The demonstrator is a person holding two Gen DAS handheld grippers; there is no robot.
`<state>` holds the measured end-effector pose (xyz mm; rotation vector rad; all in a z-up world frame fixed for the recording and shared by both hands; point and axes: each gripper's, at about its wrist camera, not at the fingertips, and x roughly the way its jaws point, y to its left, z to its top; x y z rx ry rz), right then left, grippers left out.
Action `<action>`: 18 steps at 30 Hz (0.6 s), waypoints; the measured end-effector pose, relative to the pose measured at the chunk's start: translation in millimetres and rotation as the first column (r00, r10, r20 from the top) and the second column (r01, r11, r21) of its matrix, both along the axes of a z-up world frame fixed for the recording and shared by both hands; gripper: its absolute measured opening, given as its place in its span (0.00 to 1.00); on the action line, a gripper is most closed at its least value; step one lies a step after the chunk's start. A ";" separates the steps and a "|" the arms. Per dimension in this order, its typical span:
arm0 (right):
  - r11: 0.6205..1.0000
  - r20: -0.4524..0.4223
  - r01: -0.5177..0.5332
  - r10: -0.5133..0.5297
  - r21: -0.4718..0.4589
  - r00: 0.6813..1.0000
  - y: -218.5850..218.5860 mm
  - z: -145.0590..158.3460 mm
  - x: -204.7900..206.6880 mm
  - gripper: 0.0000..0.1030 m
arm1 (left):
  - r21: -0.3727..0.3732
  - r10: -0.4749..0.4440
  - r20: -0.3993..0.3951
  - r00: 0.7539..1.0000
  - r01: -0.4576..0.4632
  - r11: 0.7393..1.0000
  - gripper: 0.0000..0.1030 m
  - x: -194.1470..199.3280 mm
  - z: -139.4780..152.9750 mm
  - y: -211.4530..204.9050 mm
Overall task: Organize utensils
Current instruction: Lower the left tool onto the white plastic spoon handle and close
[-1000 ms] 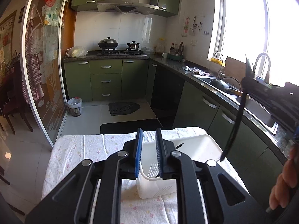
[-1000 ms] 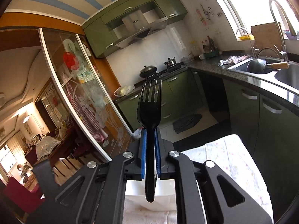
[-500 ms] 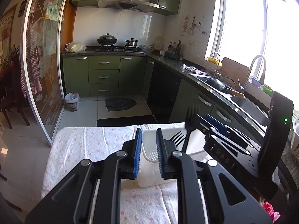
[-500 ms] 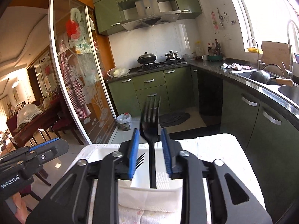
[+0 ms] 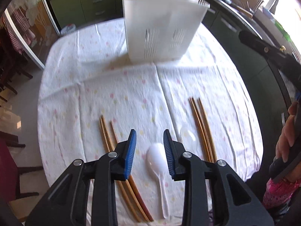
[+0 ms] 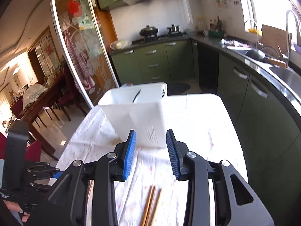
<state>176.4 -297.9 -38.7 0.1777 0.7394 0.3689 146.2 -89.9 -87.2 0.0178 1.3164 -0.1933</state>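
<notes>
Both tongs gape empty. The left gripper [image 5: 150, 141] hovers over the white rice spoon [image 5: 157, 162], lying between its tips; chopsticks [image 5: 116, 150] just left could get pinched too. The utensil holder [image 5: 161, 28] stands ahead, beyond the right gripper [image 6: 151, 145].

The left tool [image 5: 149, 146] is held with its jaws spread above the table [image 5: 94, 86]. A white spoon [image 5: 157, 160] is seen between and below them. Wooden chopsticks [image 5: 108, 137] are laid to its left, more chopsticks [image 5: 201, 124] to its right, and a white utensil basket [image 5: 161, 28] well ahead.
</notes>
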 end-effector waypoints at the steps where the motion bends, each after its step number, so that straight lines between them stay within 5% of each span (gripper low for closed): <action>1: 1.000 -0.035 -0.011 0.011 0.000 0.999 -2.7 -5.4 -4.3 0.33 | 0.001 0.006 -0.082 0.997 -0.006 1.000 0.28 -8.6 -16.2 -0.7; 3: 0.999 -0.098 -0.041 0.041 0.002 0.994 -4.8 -15.8 -11.1 0.33 | 0.022 0.004 -0.201 0.980 0.000 1.000 0.24 -21.8 -40.8 -3.4; 6: 0.997 -0.160 -0.080 0.078 -0.009 0.984 -0.1 -28.2 -20.9 0.33 | 0.073 0.017 -0.274 0.962 0.003 0.997 0.21 -36.2 -60.7 -8.3; 14: 0.984 -0.248 -0.170 0.153 -0.046 0.957 25.5 -40.2 -36.2 0.33 | 0.082 0.063 -0.279 0.958 -0.042 0.996 0.21 -40.4 -74.0 -13.0; 18: 0.964 -0.393 -0.255 0.205 -0.078 0.896 46.8 -61.0 -31.4 0.33 | 0.077 0.067 -0.282 0.957 -0.047 0.996 0.22 -41.0 -80.1 -14.8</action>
